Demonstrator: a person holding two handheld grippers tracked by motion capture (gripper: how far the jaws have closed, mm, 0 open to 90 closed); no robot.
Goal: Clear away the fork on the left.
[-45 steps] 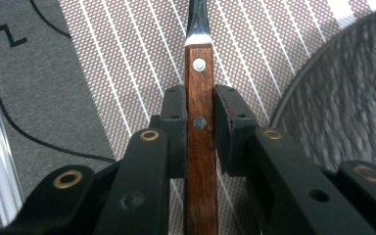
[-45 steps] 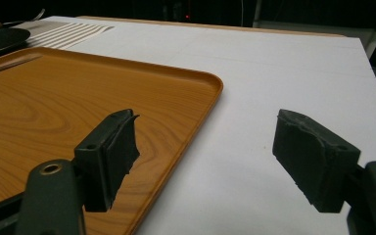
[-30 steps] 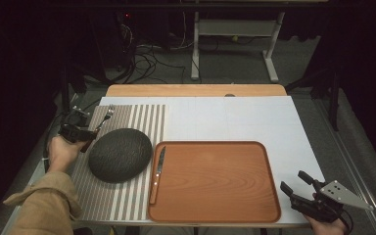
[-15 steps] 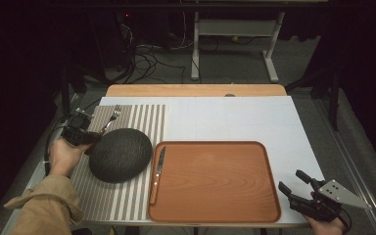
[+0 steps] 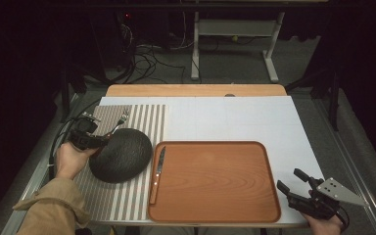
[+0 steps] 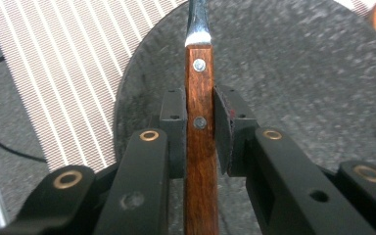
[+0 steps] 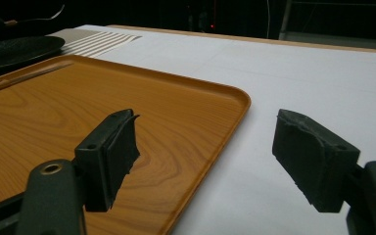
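My left gripper point(image 6: 199, 100) is shut on the wooden, riveted handle point(image 6: 200, 161) of a fork, held over the near rim of a dark round plate point(image 6: 293, 83). In the high view this gripper point(image 5: 99, 139) sits at the plate's point(image 5: 122, 156) left edge, and the fork's tines point(image 5: 123, 116) point to the far right. A knife point(image 5: 157, 172) with a wooden handle lies along the left side of the orange-brown tray point(image 5: 220, 186). My right gripper point(image 5: 289, 179) stands open off the tray's near right corner, with nothing between its fingers point(image 7: 110, 147).
The plate rests on a striped placemat point(image 5: 142, 117) at the table's left. White table surface point(image 5: 254, 117) stretches behind and to the right of the tray point(image 7: 54, 112). Cables trail off the left edge near my left hand.
My left gripper has carried the fork rightward, closer over the plate. The right gripper has barely moved.
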